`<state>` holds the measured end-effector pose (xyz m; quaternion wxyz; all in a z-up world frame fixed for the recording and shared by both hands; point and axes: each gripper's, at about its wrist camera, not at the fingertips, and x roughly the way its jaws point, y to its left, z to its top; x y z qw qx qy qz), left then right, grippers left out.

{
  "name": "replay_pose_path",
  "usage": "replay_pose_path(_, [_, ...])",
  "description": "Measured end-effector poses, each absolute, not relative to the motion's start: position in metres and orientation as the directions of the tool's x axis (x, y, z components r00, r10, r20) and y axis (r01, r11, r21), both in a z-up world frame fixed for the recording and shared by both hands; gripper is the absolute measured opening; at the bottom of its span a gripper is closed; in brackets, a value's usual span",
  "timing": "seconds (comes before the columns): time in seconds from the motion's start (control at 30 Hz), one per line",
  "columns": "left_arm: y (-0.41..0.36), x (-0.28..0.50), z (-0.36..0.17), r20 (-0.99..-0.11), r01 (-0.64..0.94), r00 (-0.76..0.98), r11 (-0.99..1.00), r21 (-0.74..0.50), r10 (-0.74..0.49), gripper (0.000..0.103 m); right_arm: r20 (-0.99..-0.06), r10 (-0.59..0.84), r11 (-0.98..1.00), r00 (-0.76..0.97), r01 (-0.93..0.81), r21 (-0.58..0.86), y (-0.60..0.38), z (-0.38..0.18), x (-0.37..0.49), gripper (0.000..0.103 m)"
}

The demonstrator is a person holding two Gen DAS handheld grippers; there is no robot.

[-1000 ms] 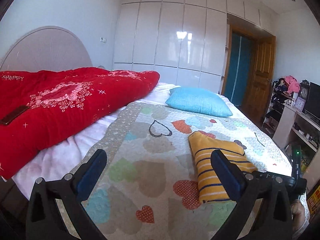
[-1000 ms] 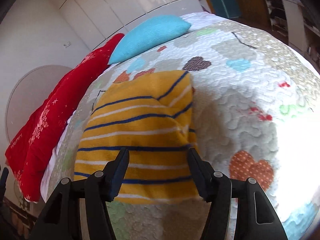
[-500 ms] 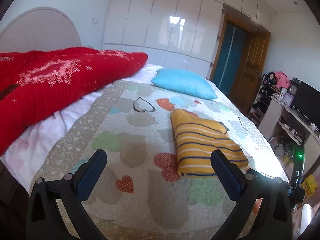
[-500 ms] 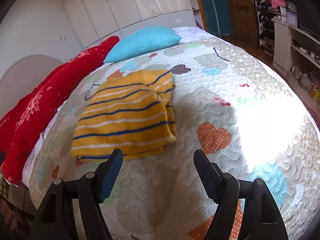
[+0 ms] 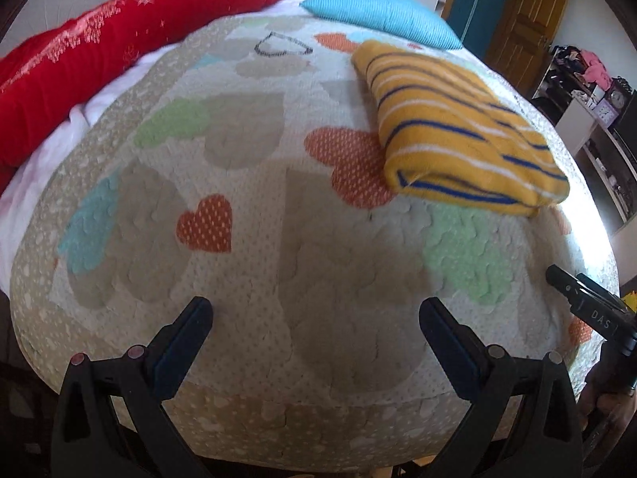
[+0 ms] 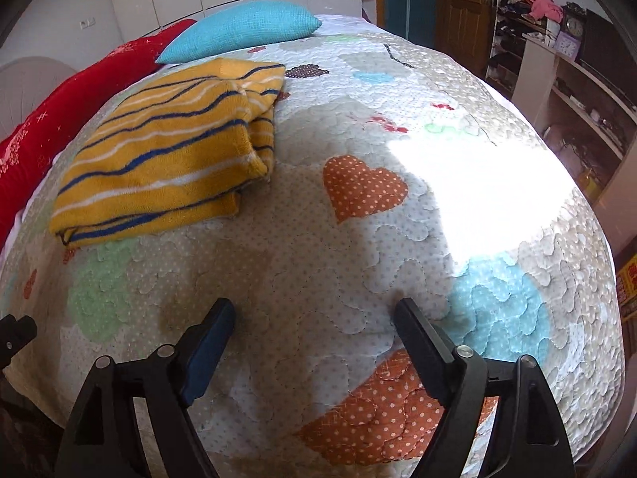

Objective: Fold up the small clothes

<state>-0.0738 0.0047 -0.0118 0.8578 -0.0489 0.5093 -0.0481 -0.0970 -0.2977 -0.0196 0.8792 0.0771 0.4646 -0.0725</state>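
Note:
A yellow garment with blue and white stripes (image 5: 458,127) lies folded into a thick rectangle on the heart-patterned quilt (image 5: 247,239). It also shows in the right wrist view (image 6: 167,151), at the upper left. My left gripper (image 5: 314,310) is open and empty over the quilt's near edge, well short of the garment. My right gripper (image 6: 312,310) is open and empty, low over the quilt, to the right of and nearer than the garment. The right gripper's body (image 5: 589,310) shows at the right edge of the left wrist view.
A red blanket (image 5: 99,47) lies along the bed's left side and a blue pillow (image 5: 382,12) at its head. A wooden door (image 6: 462,12) and shelves with clutter (image 6: 565,79) stand to the right of the bed. The bed's foot edge is just below both grippers.
Both grippers have drawn back toward the foot of the bed and tilted down. The right gripper left the garment and opened wider. The folded garment stays in place.

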Motion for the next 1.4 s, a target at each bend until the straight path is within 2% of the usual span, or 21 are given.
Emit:
replay_pose_path(0.13, [0.007,-0.076,-0.018,-0.872,0.032,0.472,0.991,-0.129,-0.129,0.103,-0.826,-0.102,0.979,0.554,0.204,0.016,-0.29,-0.025,-0.096,0.098])
replay_pose_path(0.23, [0.004,-0.077,-0.022,-0.878,0.038,0.467,0.994,-0.1,-0.106,0.103,-0.815,-0.106,0.975,0.569,0.222,0.028,-0.291,-0.025,-0.096,0.102])
replay_pose_path(0.37, [-0.004,-0.078,-0.025,-0.879,0.048,0.474,0.998,-0.027,-0.047,0.103,-0.805,-0.11,0.972,0.583,0.232,0.036,-0.291,-0.027,-0.098,0.102])
replay_pose_path(0.6, [-0.005,-0.074,-0.025,-0.889,0.044,0.457,0.999,-0.015,-0.033,0.103,-0.827,-0.067,0.968,0.559,0.237,0.082,-0.297,-0.028,-0.09,0.103])
replay_pose_path(0.73, [-0.005,-0.075,-0.023,-0.881,0.04,0.472,0.999,-0.022,-0.038,0.103,-0.831,-0.102,0.974,0.547,0.226,0.029,-0.291,-0.027,-0.083,0.103])
replay_pose_path(0.97, [0.002,-0.085,-0.004,-0.869,0.003,0.487,0.995,-0.102,-0.09,0.103,-0.804,-0.071,0.964,0.591,0.247,0.096,-0.294,-0.007,-0.091,0.103])
replay_pose_path(1.1, [-0.002,-0.096,0.014,-0.836,0.0,0.544,0.996,-0.087,-0.073,0.103,-0.728,-0.102,0.959,0.678,0.261,0.108,-0.292,0.017,-0.108,0.103])
replay_pose_path(1.23, [-0.008,-0.107,0.031,-0.801,0.016,0.593,0.996,-0.084,-0.077,0.103,-0.578,-0.199,0.946,0.791,0.308,0.096,-0.286,0.047,-0.132,0.103])
replay_pose_path(1.27, [-0.01,-0.109,0.035,-0.796,0.021,0.6,0.996,-0.082,-0.078,0.103,-0.576,-0.188,0.949,0.795,0.299,0.103,-0.285,0.048,-0.132,0.103])
replay_pose_path(1.4, [-0.014,-0.114,0.042,-0.786,0.038,0.61,0.995,-0.097,-0.1,0.103,-0.67,-0.131,0.95,0.731,0.285,0.125,-0.288,0.038,-0.119,0.103])
